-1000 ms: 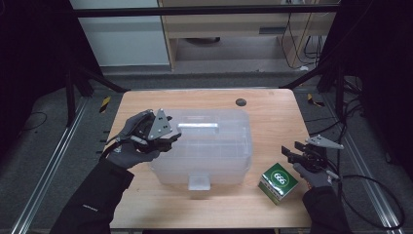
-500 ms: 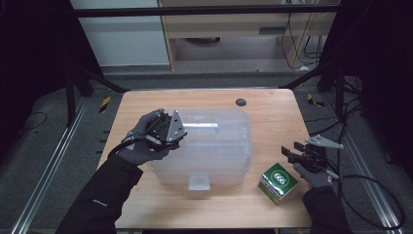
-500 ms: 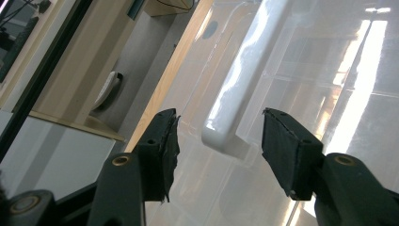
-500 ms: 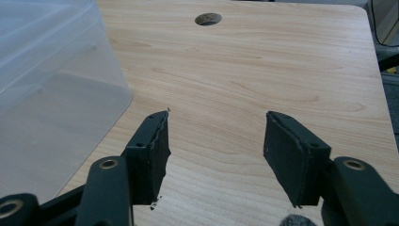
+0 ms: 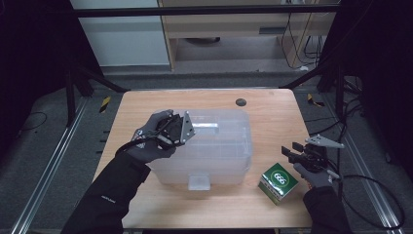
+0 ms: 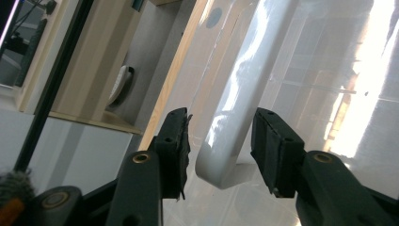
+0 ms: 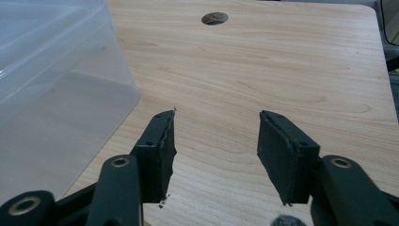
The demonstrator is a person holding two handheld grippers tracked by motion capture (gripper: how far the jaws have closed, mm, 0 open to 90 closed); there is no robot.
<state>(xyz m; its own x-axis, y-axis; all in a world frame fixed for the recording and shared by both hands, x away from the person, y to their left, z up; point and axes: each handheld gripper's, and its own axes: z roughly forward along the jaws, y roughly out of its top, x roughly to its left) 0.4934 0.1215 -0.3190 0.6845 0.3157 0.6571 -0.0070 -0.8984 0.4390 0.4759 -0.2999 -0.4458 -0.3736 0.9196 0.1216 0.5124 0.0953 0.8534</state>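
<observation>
Clear plastic storage box (image 5: 214,146) sits mid-table (image 5: 272,109), lid on; contents not discernible through the cloudy walls. Left gripper (image 5: 181,129) over the lid's left end, jaws apart, straddling the white lid handle (image 6: 235,113). Right gripper (image 5: 292,153) hovers at the table's right edge, jaws apart, empty. Green carton (image 5: 277,183) near the box's front right corner.

Wooden table (image 5: 272,117); plastic bin (image 5: 219,146), green box (image 5: 277,183)

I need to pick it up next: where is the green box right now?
In the high view the green box sits on the table near its front right corner, between the clear plastic bin and the right gripper.
</observation>
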